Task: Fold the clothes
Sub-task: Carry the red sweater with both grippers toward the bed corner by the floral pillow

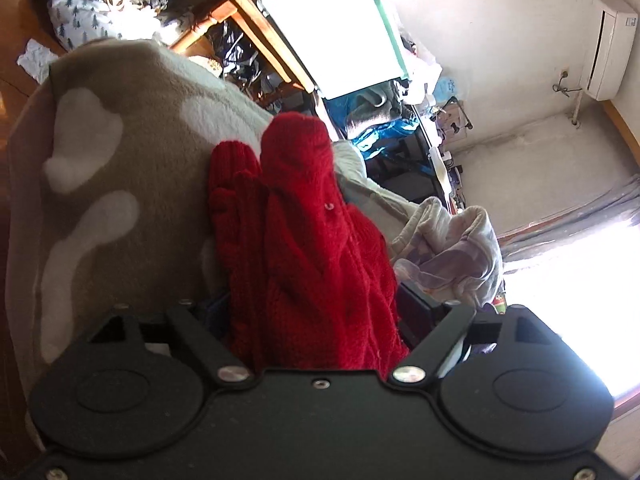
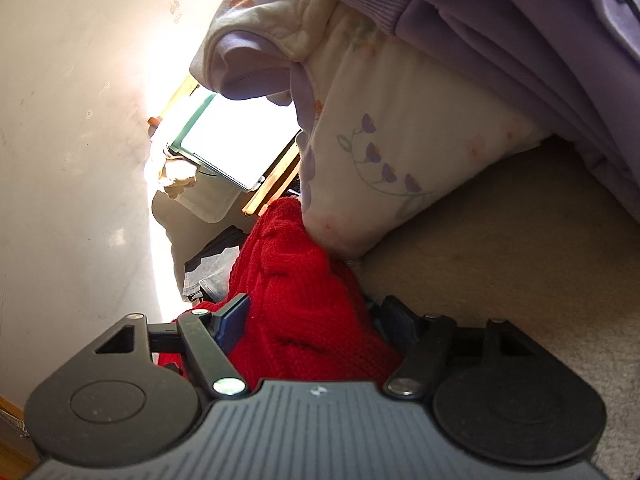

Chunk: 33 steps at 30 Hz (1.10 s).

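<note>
A: How do the left gripper (image 1: 316, 312) fingers stand?

B: Spread wide, with the red sweater (image 1: 304, 248) bunched between them. The knit fills the gap, but I cannot tell whether the pads press on it; the fingertips are mostly hidden by the wool.

A: And the right gripper (image 2: 312, 316)?

B: Much the same. Its blue-padded finger (image 2: 232, 320) at 9 o'clock shows just beside the red sweater (image 2: 308, 304), and the other finger at 3 o'clock sits against the knit's edge. Wide apart, wool between, grip unclear.

A: Where does the sweater lie?

B: On a beige blanket (image 1: 132, 152) with pale blotches, running from the fingers up toward 12 o'clock.

A: What does one view give that the other lacks?

B: The left view shows the blanket spread at 9 o'clock, a lilac garment (image 1: 452, 248) at 3 o'clock, a bright window (image 1: 336, 28) at 12 and an air conditioner (image 1: 608, 44) at 2. The right view shows a floral white cloth (image 2: 400, 152) touching the sweater's far end, with a ribbed lilac garment (image 2: 500, 32) over it at 1 o'clock.
</note>
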Available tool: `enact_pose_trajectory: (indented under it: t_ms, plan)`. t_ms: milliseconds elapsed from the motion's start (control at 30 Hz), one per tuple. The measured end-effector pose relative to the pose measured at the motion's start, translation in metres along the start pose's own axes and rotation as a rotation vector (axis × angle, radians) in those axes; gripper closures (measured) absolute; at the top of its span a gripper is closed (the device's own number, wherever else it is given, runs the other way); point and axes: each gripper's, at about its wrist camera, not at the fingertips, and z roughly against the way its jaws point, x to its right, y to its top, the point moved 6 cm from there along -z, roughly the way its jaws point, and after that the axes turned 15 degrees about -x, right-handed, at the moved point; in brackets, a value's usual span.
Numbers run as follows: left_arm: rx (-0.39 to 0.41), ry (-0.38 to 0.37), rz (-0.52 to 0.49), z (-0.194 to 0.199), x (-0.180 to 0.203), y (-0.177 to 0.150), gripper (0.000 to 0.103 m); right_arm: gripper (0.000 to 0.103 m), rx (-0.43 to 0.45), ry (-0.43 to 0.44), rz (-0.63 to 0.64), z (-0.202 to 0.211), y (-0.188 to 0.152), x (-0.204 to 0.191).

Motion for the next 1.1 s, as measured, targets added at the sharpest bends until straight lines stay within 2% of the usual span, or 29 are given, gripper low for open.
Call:
enact_pose_trajectory:
  t_ms: [100,167,300,367,433,500,600,700,767,800,833,867,900,933,1100]
  plan:
    - [0.109,0.043,-0.005,0.020,0.002,0.010,0.020,0.026,0.038,-0.018,-0.004,0.024,-0.004,0.003]
    - [0.171,0.080,-0.013,0.031,0.004,0.011,0.021,0.026,0.064,-0.064,0.026,0.041,-0.009,0.004]
    - [0.244,0.073,-0.012,0.052,0.007,0.007,0.021,0.025,0.083,-0.150,0.117,0.064,-0.017,0.000]
    - [0.298,0.094,-0.023,0.065,0.007,0.008,0.021,0.026,0.084,-0.187,0.169,0.067,-0.012,-0.007]
    - [0.337,0.101,-0.037,0.072,0.011,0.013,0.021,0.031,0.077,-0.208,0.214,0.068,-0.006,-0.014]
    - [0.330,0.079,-0.047,0.072,0.017,0.020,0.021,0.033,0.064,-0.237,0.266,0.059,0.000,-0.021]
    - [0.262,0.023,-0.091,0.060,0.030,0.021,0.021,0.033,0.048,-0.279,0.325,0.042,0.011,-0.031]
    - [0.232,-0.007,-0.117,0.052,0.037,0.016,0.021,0.034,0.023,-0.272,0.262,0.026,0.032,-0.025]
    - [0.214,-0.014,-0.109,0.047,0.035,0.015,0.021,0.038,0.019,-0.279,0.170,0.021,0.048,-0.008]
    - [0.206,-0.017,-0.104,0.044,0.033,0.014,0.021,0.044,0.028,-0.304,0.131,0.022,0.058,0.002]
    - [0.200,-0.019,-0.096,0.042,0.031,0.015,0.021,0.060,0.036,-0.329,0.090,0.022,0.068,0.012]
    - [0.197,-0.021,-0.090,0.040,0.029,0.015,0.021,0.067,0.038,-0.339,0.042,0.023,0.077,0.023]
    - [0.196,-0.022,-0.085,0.037,0.029,0.016,0.021,0.082,0.038,-0.344,-0.009,0.023,0.085,0.033]
    - [0.193,-0.025,-0.083,0.035,0.029,0.017,0.021,0.091,0.040,-0.352,-0.063,0.025,0.095,0.044]
    - [0.170,-0.034,-0.108,0.026,0.034,0.018,0.021,0.095,0.110,-0.352,-0.157,0.041,0.133,0.067]
